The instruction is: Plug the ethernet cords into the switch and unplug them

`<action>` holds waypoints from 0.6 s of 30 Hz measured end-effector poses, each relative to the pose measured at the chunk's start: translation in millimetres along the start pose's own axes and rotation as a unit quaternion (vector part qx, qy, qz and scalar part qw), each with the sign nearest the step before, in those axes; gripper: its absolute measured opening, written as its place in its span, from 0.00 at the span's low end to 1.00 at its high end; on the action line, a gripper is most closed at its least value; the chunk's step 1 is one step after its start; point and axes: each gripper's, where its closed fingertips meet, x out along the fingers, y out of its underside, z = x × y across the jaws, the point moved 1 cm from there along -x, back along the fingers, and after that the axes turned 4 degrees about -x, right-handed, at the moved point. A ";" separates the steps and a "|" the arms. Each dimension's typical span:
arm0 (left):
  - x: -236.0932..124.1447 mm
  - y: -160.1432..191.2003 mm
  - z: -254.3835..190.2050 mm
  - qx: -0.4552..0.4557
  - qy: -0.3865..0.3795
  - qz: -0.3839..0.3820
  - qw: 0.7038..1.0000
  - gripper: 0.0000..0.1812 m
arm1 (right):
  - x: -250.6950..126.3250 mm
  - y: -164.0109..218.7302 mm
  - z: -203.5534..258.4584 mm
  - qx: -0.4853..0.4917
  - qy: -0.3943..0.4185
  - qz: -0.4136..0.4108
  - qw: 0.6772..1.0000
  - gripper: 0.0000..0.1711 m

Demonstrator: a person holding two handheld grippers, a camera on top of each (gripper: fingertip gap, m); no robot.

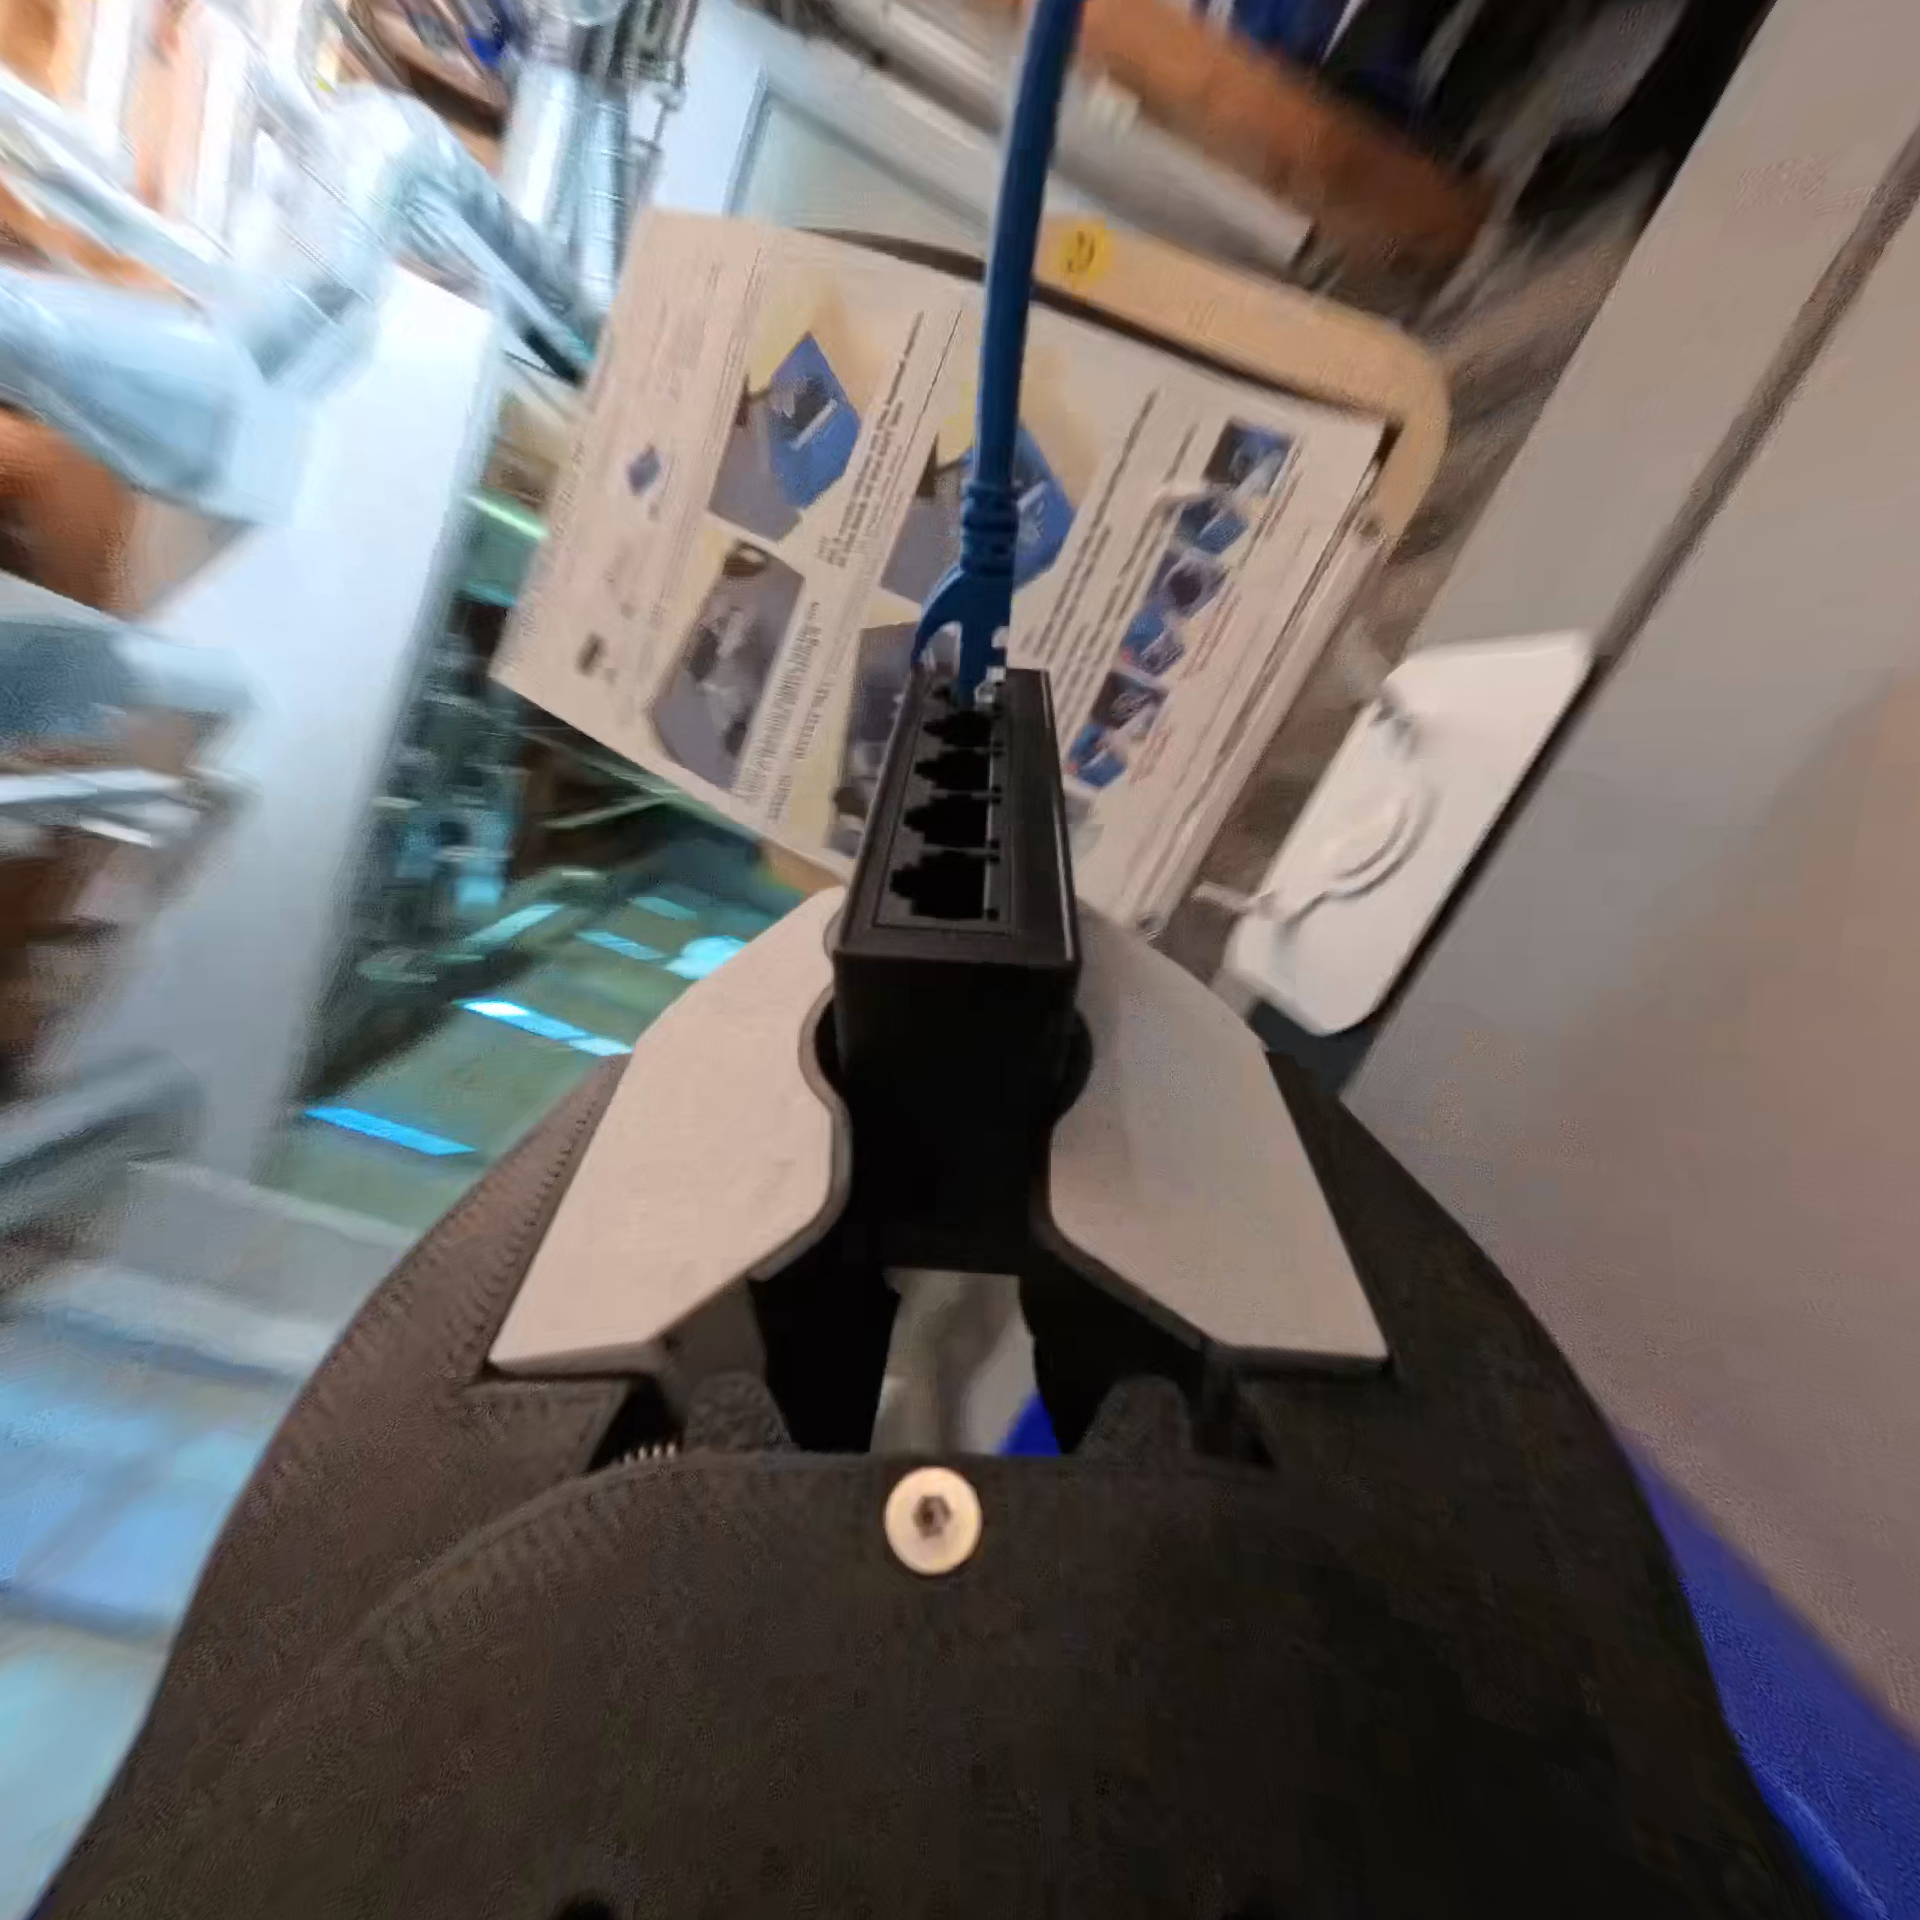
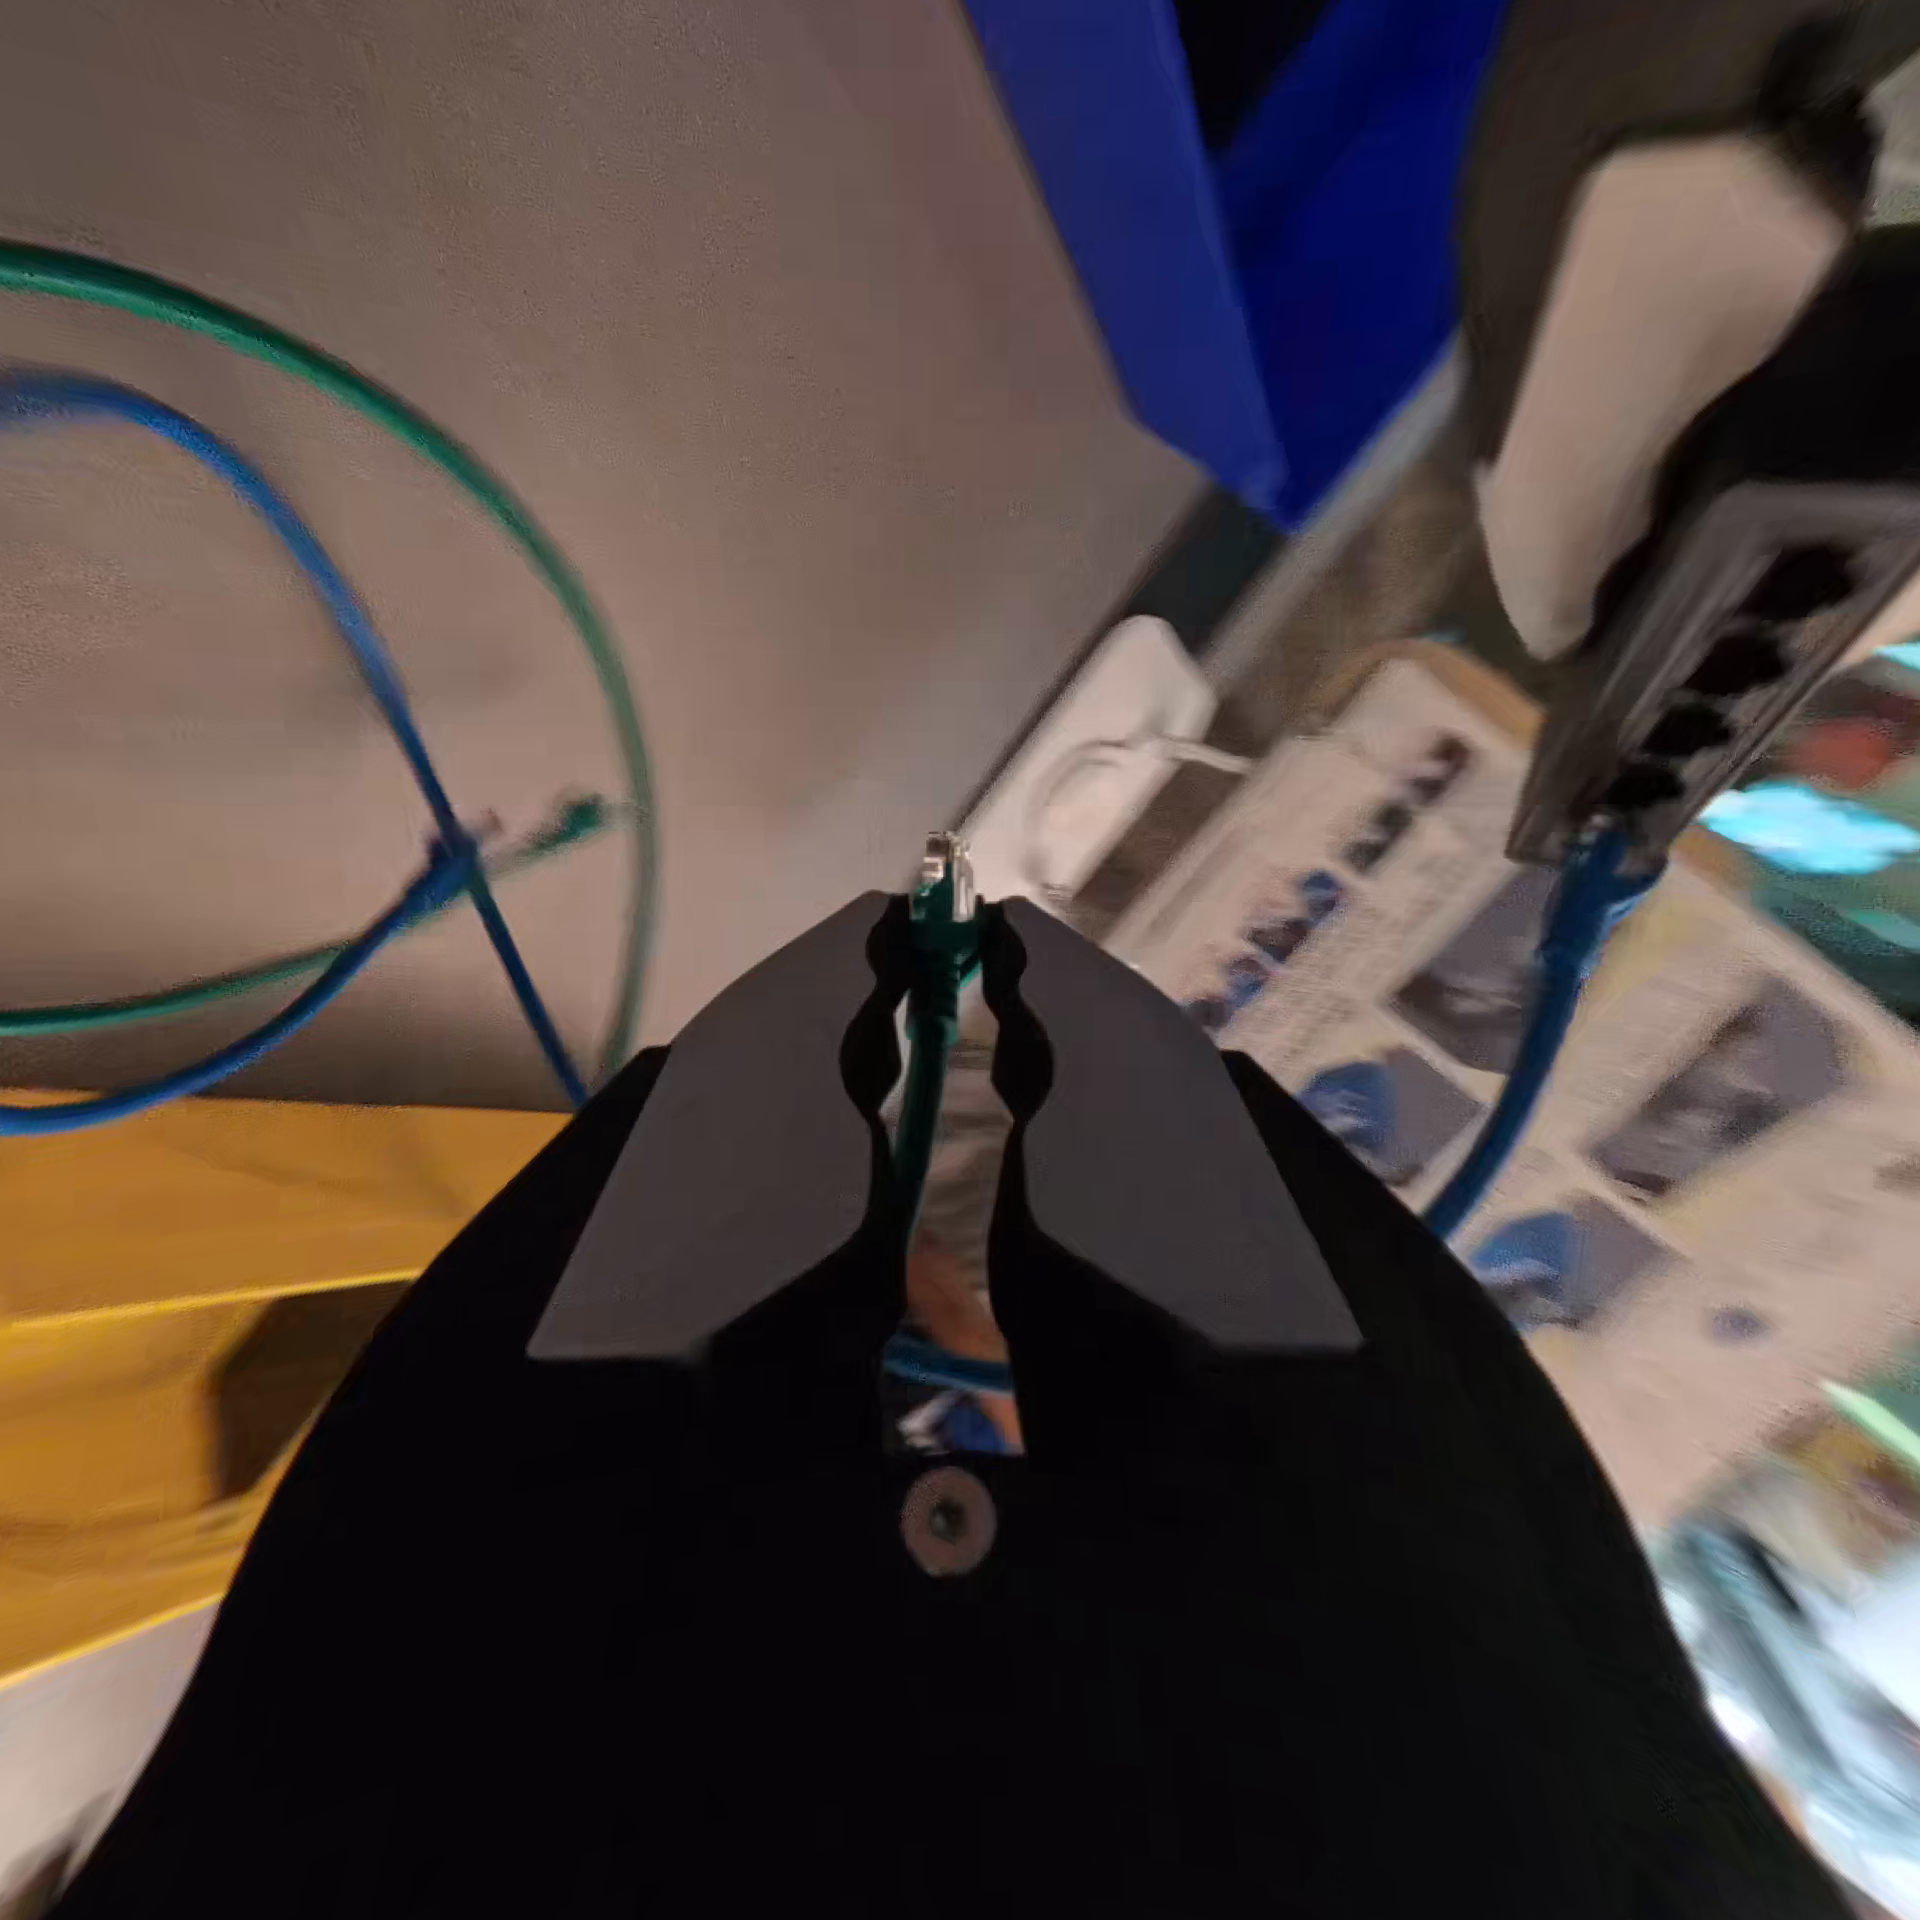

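Observation:
My left gripper [image 1: 954,940] is shut on a black ethernet switch [image 1: 961,821] and holds it in the air, port row facing the camera. A blue ethernet cord [image 1: 1006,343] is plugged into the farthest port; the nearer ports are empty. My right gripper [image 2: 943,914] is shut on the green cord's plug [image 2: 943,904], its clear tip sticking out past the fingertips. In the right wrist view the switch [image 2: 1725,665] shows at the upper right, held by the other gripper, with the blue cord [image 2: 1548,997] hanging from its end port. Loops of green cord [image 2: 540,540] and blue cord lie on the table.
A printed instruction sheet [image 1: 727,540] on a cardboard box stands behind the switch. A white charger-like block [image 1: 1382,821] lies by the grey table [image 2: 727,312]. A yellow sheet [image 2: 208,1247] lies at the left and a blue surface [image 2: 1226,208] at the top. The background is motion-blurred.

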 end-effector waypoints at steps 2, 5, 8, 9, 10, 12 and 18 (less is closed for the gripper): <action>-11.2 0.4 9.8 -0.063 0.048 -0.028 0.996 0.16 | -5.1 -1.6 -9.4 0.060 0.031 -0.040 0.997 0.09; -15.4 18.1 27.5 -0.042 0.010 0.008 0.999 0.16 | -18.2 -14.7 -5.8 0.108 0.054 -0.111 0.986 0.09; -16.5 35.4 38.2 -0.051 0.005 0.042 0.998 0.17 | -3.7 -6.5 28.2 0.155 0.061 -0.090 0.982 0.09; -17.5 38.4 39.3 -0.050 0.009 0.045 0.998 0.17 | 7.3 -1.0 43.2 0.180 0.066 -0.079 0.978 0.09; -18.3 39.9 39.9 -0.046 0.011 0.041 0.998 0.16 | 18.3 3.9 59.4 0.208 0.069 -0.073 0.973 0.09; -17.9 43.2 39.0 -0.047 0.018 0.039 0.998 0.16 | 36.7 8.8 86.4 0.272 0.090 -0.080 0.955 0.09; -9.8 51.2 22.2 -0.037 0.057 0.056 0.996 0.17 | 83.8 2.0 147.7 0.478 0.072 -0.122 0.867 0.10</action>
